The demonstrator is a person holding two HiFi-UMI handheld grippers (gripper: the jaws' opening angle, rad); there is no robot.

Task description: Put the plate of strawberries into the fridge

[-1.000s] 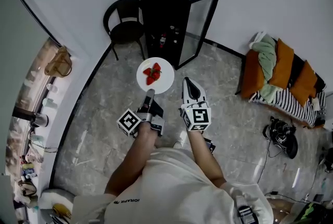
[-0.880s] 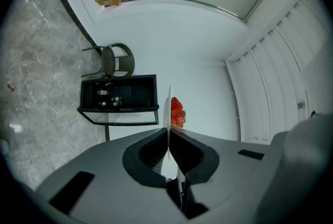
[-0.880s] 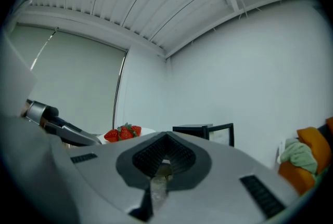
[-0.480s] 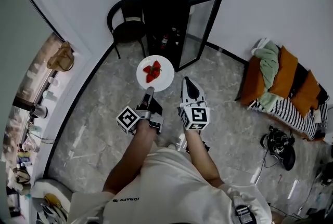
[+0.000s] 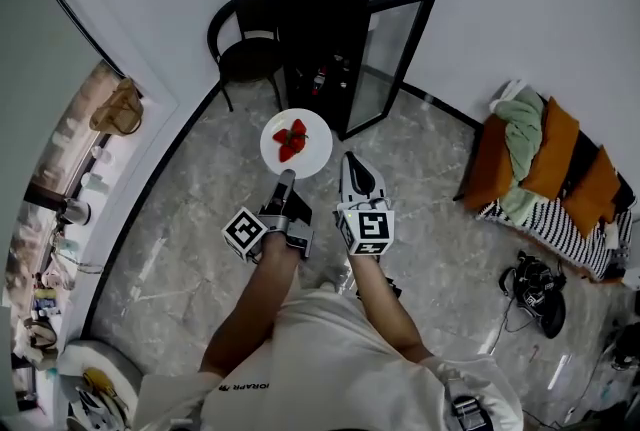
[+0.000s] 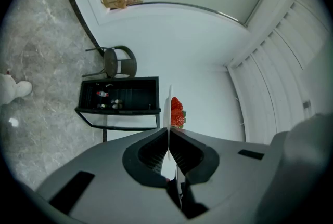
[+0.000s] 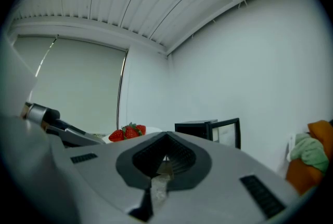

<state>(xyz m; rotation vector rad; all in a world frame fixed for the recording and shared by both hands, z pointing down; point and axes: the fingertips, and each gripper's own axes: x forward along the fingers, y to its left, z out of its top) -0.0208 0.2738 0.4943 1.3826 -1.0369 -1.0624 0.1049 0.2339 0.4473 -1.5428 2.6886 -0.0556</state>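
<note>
Plate (image 5: pixel 314 157) edge-on between left gripper (image 6: pixel 168 132) jaws, round overhead

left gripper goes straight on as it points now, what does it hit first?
Nothing near. The left gripper, shut on the plate, aims at the open fridge, about level with its top; it may skim over to the white wall. Depth unclear.
</note>
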